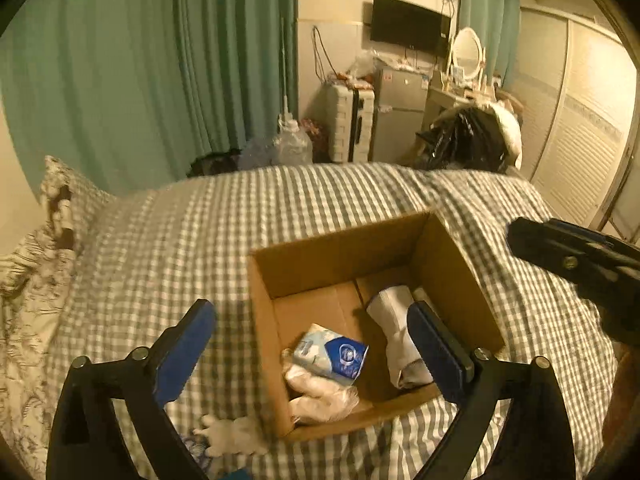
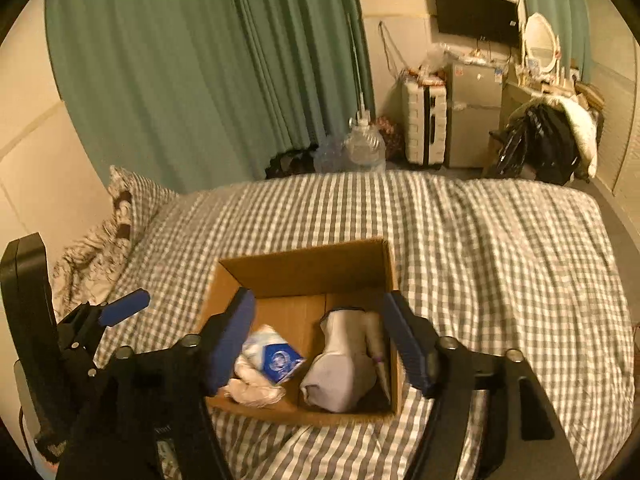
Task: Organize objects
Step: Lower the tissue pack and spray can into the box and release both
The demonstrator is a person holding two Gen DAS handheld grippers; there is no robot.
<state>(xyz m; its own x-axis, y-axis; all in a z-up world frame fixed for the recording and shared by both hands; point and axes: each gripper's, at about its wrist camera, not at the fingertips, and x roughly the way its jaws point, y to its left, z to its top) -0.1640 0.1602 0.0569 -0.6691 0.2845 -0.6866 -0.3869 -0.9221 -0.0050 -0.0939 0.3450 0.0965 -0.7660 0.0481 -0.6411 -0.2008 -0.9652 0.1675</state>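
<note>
A white glove point(image 1: 230, 436) lies on the checked bed point(image 1: 280, 208) beside our cardboard box point(image 1: 264, 320); both hand-held grippers, left point(image 1: 312, 344) and right point(image 2: 320, 340), hover wide and empty. We should descend squarely, pinching fabric only.

A lived-in home bedroom: bed point(image 2: 460, 240) under a grey-checked cover with pillows point(image 2: 120, 216) at 9 o'clock, green curtains point(image 2: 200, 72) behind, wall-mounted TV point(image 2: 474, 14), small fridge point(image 2: 474, 114), oval vanity mirror point(image 2: 538, 38) and louvred wardrobe doors point(image 1: 576, 148) toward 1 and 2 o'clock.
</note>
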